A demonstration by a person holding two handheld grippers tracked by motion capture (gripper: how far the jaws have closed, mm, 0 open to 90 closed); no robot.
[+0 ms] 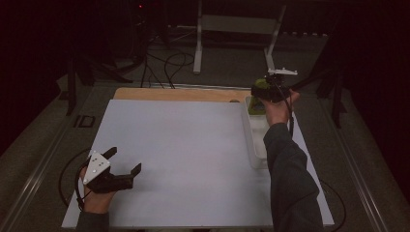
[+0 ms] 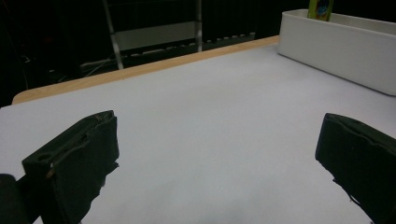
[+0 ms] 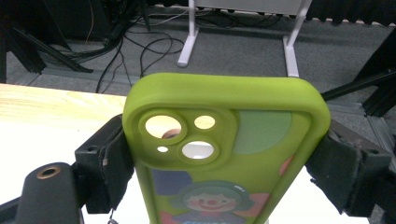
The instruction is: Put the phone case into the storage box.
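Right gripper (image 3: 224, 163) clamps green phone case (image 3: 229, 140) above white bin's (image 1: 256, 145) far end; left gripper (image 1: 126, 163) spread wide, holding nothing.

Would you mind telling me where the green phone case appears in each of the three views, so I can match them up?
High view: the green phone case sits upper right, held in the right hand-held gripper above the white tray.
Left gripper view: a green sliver at the top right edge, behind the tray wall.
Right gripper view: centre, clamped between the jaws.
Shared landmark: the table's wooden far edge.
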